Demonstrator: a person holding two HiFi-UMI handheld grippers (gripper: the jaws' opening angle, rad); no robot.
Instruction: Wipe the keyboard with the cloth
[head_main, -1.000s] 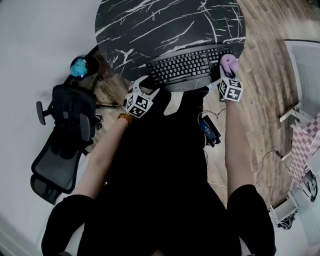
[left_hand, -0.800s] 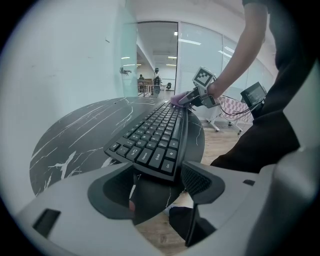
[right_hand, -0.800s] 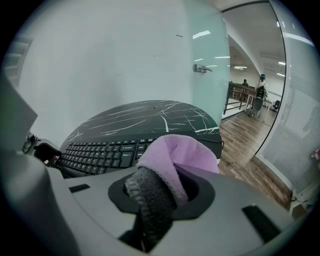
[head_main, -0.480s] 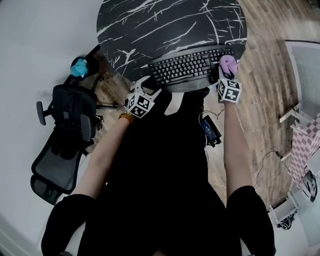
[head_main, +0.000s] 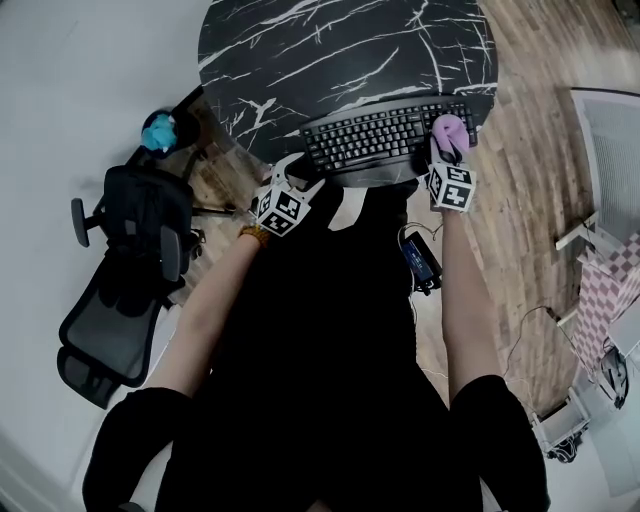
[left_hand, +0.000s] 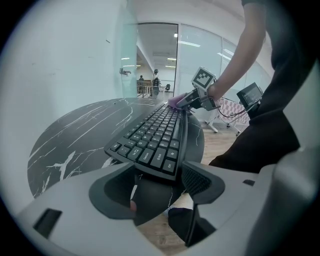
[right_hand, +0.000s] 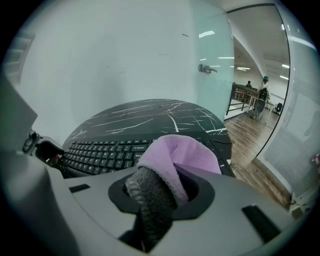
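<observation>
At the near edge of the round black white-veined marble surface (head_main: 330, 50) lies the black curved plastic keyboard (head_main: 385, 140), its long axis running across the person from left to right, with the right end sitting a little farther out. On that right end rests the lilac fleecy cloth (head_main: 448, 130), bunched into a soft pad over the outermost keys.

The right tongs (head_main: 446, 150) have the cloth pinched between closed jaws. In the right gripper view the cloth (right_hand: 182, 152) bulges up out of the right tongs (right_hand: 160, 190), and the rows of the keyboard (right_hand: 100, 152) stretch away to the left. So nearly the whole key field lies leftward of the cloth, along the long axis. By my reading, the wipe wants a straight sweep that way, kept parallel to the key rows.

The left tongs (head_main: 293, 163) wait at the opposite short end. In the left gripper view the left tongs (left_hand: 160, 182) stand well apart and grip nothing. The corner of the keyboard (left_hand: 155, 137) sits just beyond and above the gap, and the cloth (left_hand: 175, 101) shows small at the far end. The left tongs look placed to steady the keyboard if it slides, though I cannot tell whether they touch it.

Beyond the surface are pale wooden floor (head_main: 530, 180) and a black office chair (head_main: 130, 260).
</observation>
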